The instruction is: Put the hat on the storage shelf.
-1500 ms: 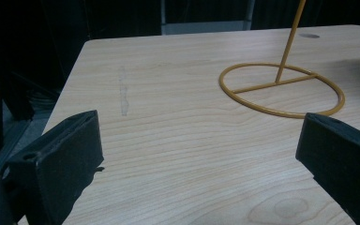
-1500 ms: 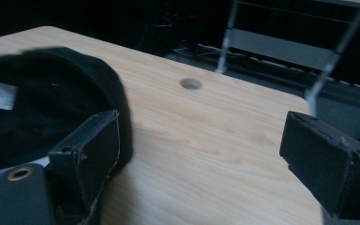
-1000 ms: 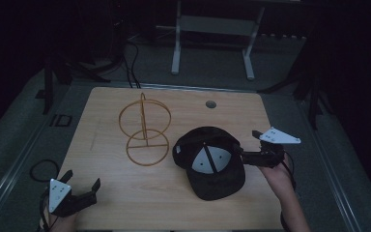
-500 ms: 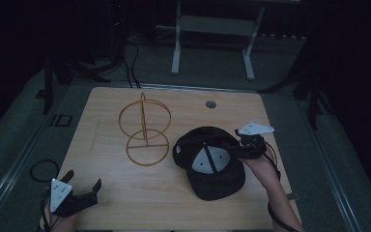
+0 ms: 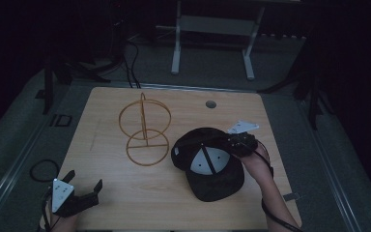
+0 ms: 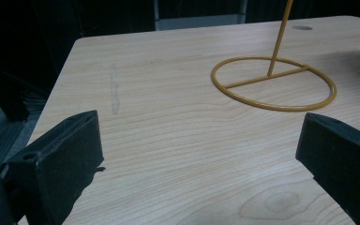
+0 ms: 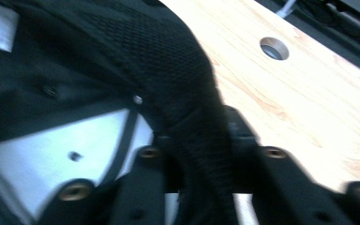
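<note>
Dark room, wooden table (image 5: pixel 125 193) lit. Your right gripper (image 5: pixel 235 141) clamped on rim of black cap (image 5: pixel 207 162); right gripper view shows mesh edge pinched between jaws. Cap lies upside down, right of middle, not yet lifted. Your left gripper (image 5: pixel 84 193) idle, jaws wide apart, at near left corner. Gold wire stand (image 5: pixel 144 130) bare, just left of cap. Grasp done; carrying cap to stand likely remains.

Wire stand (image 5: pixel 144 131) at desk (image 5: pixel 125 198) centre-left; cap (image 5: pixel 207 162) to its right, toward right edge; cable hole (image 5: pixel 211 104) near far edge.
</note>
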A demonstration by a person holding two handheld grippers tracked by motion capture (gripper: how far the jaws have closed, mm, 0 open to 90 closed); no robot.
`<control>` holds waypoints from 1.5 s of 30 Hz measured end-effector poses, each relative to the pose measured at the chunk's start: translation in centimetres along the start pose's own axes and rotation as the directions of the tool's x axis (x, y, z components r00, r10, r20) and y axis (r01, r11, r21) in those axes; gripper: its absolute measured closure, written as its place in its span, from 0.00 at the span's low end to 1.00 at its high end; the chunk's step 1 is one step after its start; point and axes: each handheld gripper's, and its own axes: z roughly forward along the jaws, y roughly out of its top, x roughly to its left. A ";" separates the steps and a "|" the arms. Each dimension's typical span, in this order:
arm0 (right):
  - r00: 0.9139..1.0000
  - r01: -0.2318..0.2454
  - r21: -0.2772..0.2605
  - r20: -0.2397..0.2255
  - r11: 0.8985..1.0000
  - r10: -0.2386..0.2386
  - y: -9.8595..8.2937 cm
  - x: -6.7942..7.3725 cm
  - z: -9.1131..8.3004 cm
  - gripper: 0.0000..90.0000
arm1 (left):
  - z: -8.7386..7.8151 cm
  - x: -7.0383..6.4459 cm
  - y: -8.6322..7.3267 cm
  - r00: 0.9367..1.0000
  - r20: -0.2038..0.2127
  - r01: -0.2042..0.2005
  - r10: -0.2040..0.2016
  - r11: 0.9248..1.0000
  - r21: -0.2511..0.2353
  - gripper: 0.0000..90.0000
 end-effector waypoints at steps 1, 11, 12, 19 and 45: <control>1.000 0.010 0.010 0.007 1.000 -0.010 0.1 0.0 0.0 0.97 | 0.0 0.0 0.0 1.000 0.002 -0.001 0.001 1.000 0.000 0.01; 0.999 -0.030 -0.054 -0.013 0.998 0.030 0.4 0.4 -0.9 0.98 | 0.0 0.1 0.0 1.000 0.005 0.003 -0.003 1.000 0.001 0.01; 0.999 -0.033 -0.063 -0.018 0.997 0.032 0.5 0.4 -1.1 0.98 | 0.0 0.1 0.0 1.000 0.004 0.004 -0.004 1.000 0.000 0.01; 0.998 -0.046 -0.134 -0.036 0.990 0.042 1.5 0.8 -2.8 0.98 | 0.0 0.0 0.0 1.000 -0.002 -0.002 0.002 1.000 -0.001 0.01; 0.999 -0.019 -0.326 0.020 0.945 0.027 6.3 0.5 -10.3 0.98 | 0.7 -7.4 2.7 0.947 0.317 0.017 -0.049 0.994 0.104 0.01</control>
